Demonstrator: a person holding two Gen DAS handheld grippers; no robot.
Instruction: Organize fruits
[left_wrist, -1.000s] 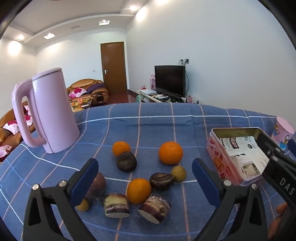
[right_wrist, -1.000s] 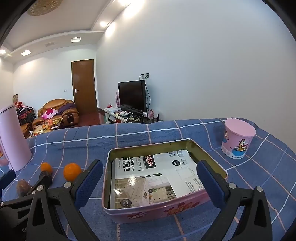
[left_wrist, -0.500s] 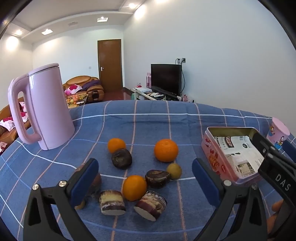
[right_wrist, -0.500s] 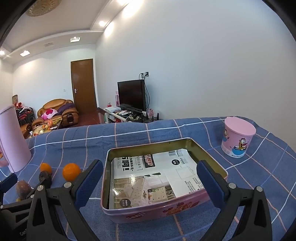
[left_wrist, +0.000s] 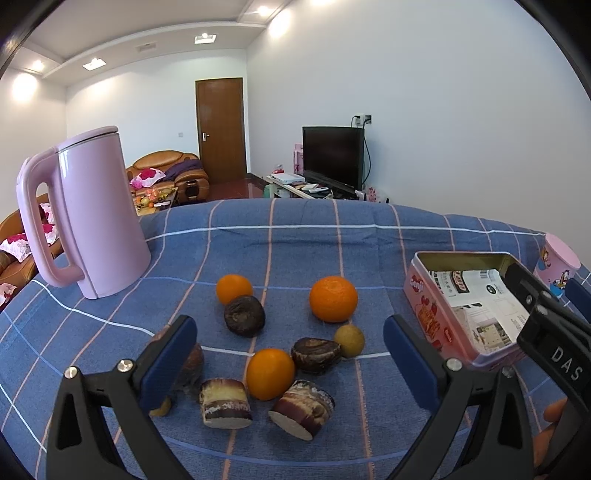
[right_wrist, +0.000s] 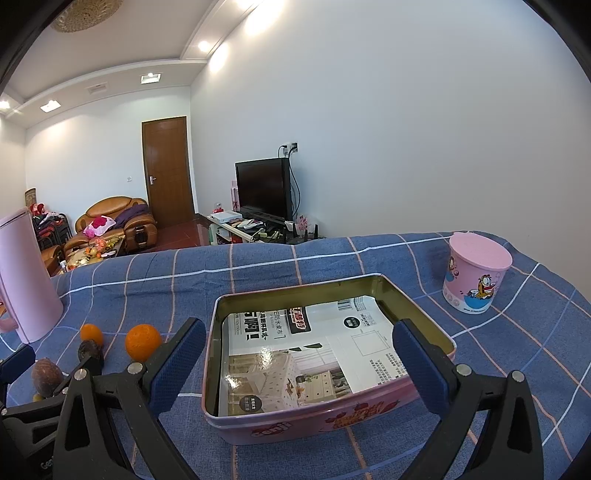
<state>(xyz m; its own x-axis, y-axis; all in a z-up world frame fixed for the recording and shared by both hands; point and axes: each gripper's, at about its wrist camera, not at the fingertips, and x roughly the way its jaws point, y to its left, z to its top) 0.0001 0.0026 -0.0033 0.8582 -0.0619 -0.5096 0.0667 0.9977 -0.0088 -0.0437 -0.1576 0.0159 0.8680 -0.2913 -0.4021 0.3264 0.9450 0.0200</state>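
Observation:
Several fruits lie on the blue checked cloth in the left wrist view: three oranges (left_wrist: 333, 298), (left_wrist: 233, 288), (left_wrist: 270, 373), a small yellow-green fruit (left_wrist: 349, 340), dark brown fruits (left_wrist: 244, 315), (left_wrist: 316, 355) and cut purple-skinned pieces (left_wrist: 225, 403), (left_wrist: 303, 409). My left gripper (left_wrist: 291, 363) hangs open just above the nearest ones, holding nothing. One brown fruit (left_wrist: 192, 363) is partly hidden behind its left finger. A pink tin (right_wrist: 325, 362), lined with printed paper, stands open to the right. My right gripper (right_wrist: 299, 363) is open over the tin's near side, empty.
A tall pink kettle (left_wrist: 86, 218) stands at the table's left. A pink cartoon cup (right_wrist: 476, 277) sits at the far right. Bare cloth (left_wrist: 295, 240) stretches behind the fruits. A sofa, door and television fill the room beyond.
The left wrist view has shifted slightly: fruits and kettle sit a little further left and lower than a second ago. The right gripper has barely moved. Both stayed open.

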